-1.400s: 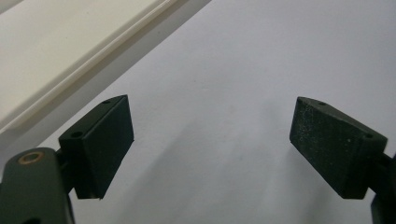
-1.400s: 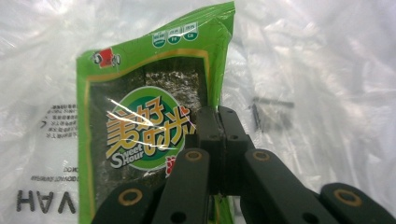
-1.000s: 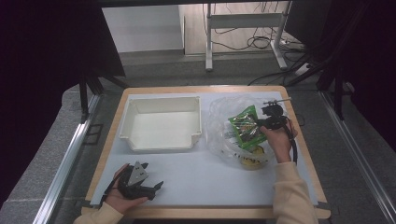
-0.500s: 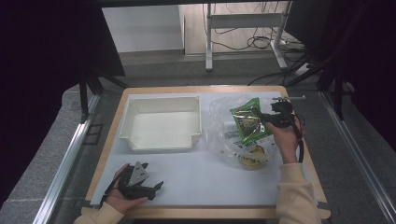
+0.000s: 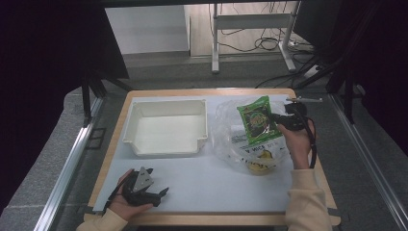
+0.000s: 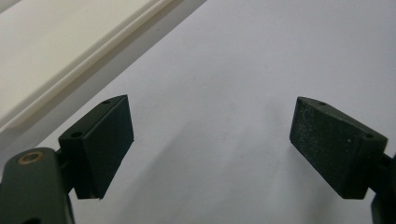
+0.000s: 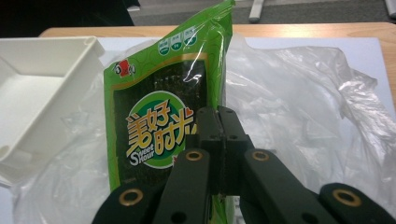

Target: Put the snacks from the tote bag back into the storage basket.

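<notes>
Where jaws pinch it: glossy green snack packet (image 7: 163, 116)

Lab-like workspace, wooden-edged table (image 5: 308, 94) on a grey floor, metal desk frame (image 5: 250, 21), loose cables (image 5: 262, 44) behind

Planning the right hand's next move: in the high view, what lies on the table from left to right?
Left gripper → white bin → clear plastic bag → green snack packet → right gripper, shut on the packet's edge.
</notes>
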Motion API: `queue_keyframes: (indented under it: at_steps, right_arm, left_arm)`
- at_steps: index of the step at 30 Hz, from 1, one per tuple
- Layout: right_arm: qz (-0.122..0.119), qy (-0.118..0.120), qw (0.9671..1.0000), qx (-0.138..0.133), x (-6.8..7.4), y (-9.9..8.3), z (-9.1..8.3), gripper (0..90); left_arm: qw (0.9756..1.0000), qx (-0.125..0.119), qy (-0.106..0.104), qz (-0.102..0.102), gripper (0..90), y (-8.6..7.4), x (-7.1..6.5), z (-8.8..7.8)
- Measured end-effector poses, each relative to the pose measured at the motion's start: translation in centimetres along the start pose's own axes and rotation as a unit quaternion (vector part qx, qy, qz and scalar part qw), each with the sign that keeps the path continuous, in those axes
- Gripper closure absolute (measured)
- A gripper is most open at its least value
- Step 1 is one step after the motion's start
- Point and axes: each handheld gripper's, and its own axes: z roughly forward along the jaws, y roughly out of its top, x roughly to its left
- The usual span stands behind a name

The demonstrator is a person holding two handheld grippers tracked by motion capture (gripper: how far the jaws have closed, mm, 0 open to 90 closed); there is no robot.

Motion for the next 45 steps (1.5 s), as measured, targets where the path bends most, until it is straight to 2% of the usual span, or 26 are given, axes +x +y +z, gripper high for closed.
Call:
queue_keyframes:
  at_steps: [24, 45]
  right_arm:
    - [0.006, 0.027, 0.9991, -0.034, 1.0, 0.4, -1.3, 90.0]
    - [0.000, 0.049, 0.9971, -0.059, 2.9, 0.8, -2.1, 90.0]
  left_arm:
    - [1.0000, -0.001, 0.000, 0.000, 13.4, 0.0, -0.2, 0.1]
    - [1.0000, -0.001, 0.000, 0.002, 13.4, 0.0, -0.2, 0.1]
